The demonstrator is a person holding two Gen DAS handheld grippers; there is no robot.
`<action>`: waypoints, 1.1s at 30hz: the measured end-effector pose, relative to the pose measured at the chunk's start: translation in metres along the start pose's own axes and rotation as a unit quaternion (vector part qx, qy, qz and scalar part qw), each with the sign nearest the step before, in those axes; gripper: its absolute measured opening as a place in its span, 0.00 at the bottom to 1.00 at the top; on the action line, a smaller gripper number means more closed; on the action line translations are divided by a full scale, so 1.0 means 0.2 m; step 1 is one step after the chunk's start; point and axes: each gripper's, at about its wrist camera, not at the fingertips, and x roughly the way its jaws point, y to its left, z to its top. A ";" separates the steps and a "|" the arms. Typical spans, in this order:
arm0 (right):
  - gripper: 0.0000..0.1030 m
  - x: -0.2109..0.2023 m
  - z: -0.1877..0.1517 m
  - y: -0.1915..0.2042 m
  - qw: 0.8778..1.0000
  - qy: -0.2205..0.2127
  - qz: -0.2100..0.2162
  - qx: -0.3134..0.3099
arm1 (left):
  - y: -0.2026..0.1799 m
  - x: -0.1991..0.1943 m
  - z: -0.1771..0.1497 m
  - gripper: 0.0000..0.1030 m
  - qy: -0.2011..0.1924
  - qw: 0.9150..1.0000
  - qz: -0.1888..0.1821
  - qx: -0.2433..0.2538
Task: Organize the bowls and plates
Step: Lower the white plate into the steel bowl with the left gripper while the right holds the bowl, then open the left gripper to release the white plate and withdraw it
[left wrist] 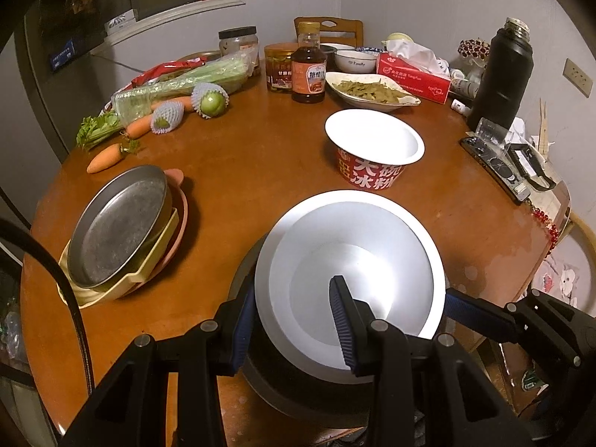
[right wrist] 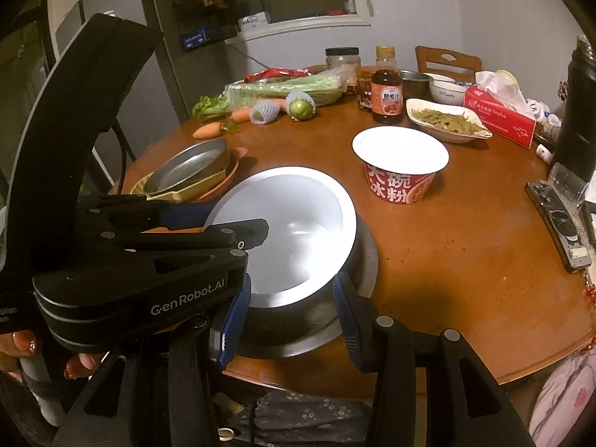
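Note:
A white bowl [left wrist: 350, 283] sits inside a dark metal bowl [right wrist: 327, 320] at the table's near edge. My left gripper [left wrist: 294, 316] straddles the white bowl's near rim, one finger inside and one outside; whether the pads press the wall is unclear. It also shows in the right wrist view [right wrist: 223, 219]. My right gripper [right wrist: 290, 316] is open around the dark bowl's near rim, at the white bowl's edge. A stack with a metal pan [left wrist: 123, 223] on a yellow dish and a pink plate lies left. A red paper bowl [left wrist: 372, 152] stands upright behind.
Carrots [left wrist: 106, 158], celery, netted fruit, a sauce bottle [left wrist: 308, 63], jars, a dish of greens [left wrist: 368, 91], a tissue box [left wrist: 413, 74], a black flask [left wrist: 501, 74] and a phone [left wrist: 499, 167] crowd the round table's far and right sides.

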 end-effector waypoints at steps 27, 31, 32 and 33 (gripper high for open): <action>0.46 0.02 -0.01 0.03 1.000 -0.005 -0.008 -0.015 | 0.03 0.02 -0.01 0.38 0.000 1.000 -0.007 -0.017; 0.46 0.02 -0.01 0.03 1.000 -0.005 -0.007 -0.015 | 0.04 0.01 -0.01 0.38 -0.001 1.000 -0.009 -0.020; 0.46 0.02 -0.01 0.03 1.000 -0.005 -0.007 -0.015 | 0.04 0.01 -0.01 0.38 -0.001 1.000 -0.009 -0.021; 0.46 0.02 -0.01 0.03 1.000 -0.005 -0.006 -0.014 | 0.04 0.01 -0.01 0.38 -0.002 1.000 -0.010 -0.022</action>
